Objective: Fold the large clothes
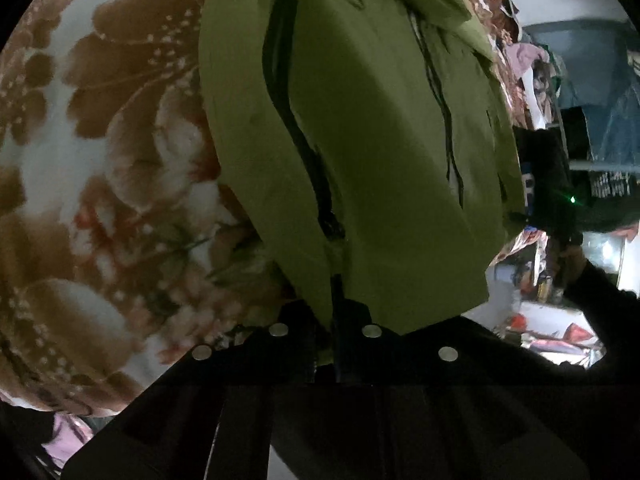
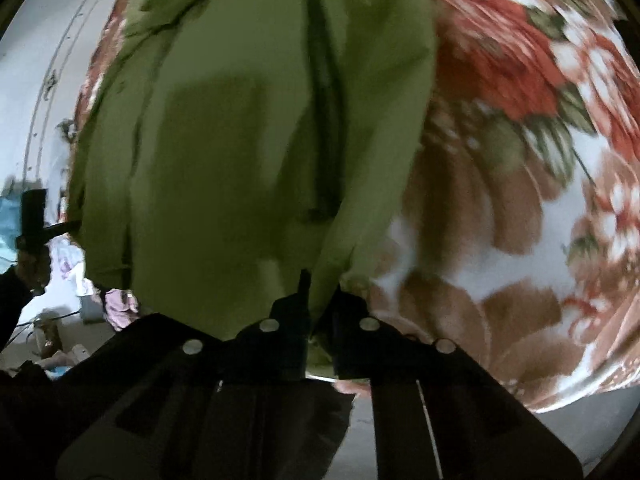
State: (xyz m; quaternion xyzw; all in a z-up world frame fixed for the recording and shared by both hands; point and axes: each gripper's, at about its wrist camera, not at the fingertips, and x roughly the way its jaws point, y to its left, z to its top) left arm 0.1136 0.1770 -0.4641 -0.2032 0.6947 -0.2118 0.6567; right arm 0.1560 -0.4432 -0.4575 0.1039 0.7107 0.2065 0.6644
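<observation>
An olive-green jacket (image 1: 360, 140) with black zip pockets and black drawstrings lies on a floral bedspread (image 1: 100, 120). My left gripper (image 1: 334, 320) is shut on the jacket's near hem, the cloth pinched between its black fingers. In the right wrist view the same green jacket (image 2: 240, 140) fills the middle, with a black pocket zip running up it. My right gripper (image 2: 316, 320) is shut on the jacket's near edge. The other gripper shows as a dark shape at the far right of the left wrist view (image 1: 560, 200).
The brown, red and white floral bedspread (image 2: 520, 160) spreads under the jacket. Beyond the bed edge are piled clothes and a blue tub (image 1: 580, 40), and a cluttered floor (image 1: 552, 320). A white wall (image 2: 40, 60) stands at the left.
</observation>
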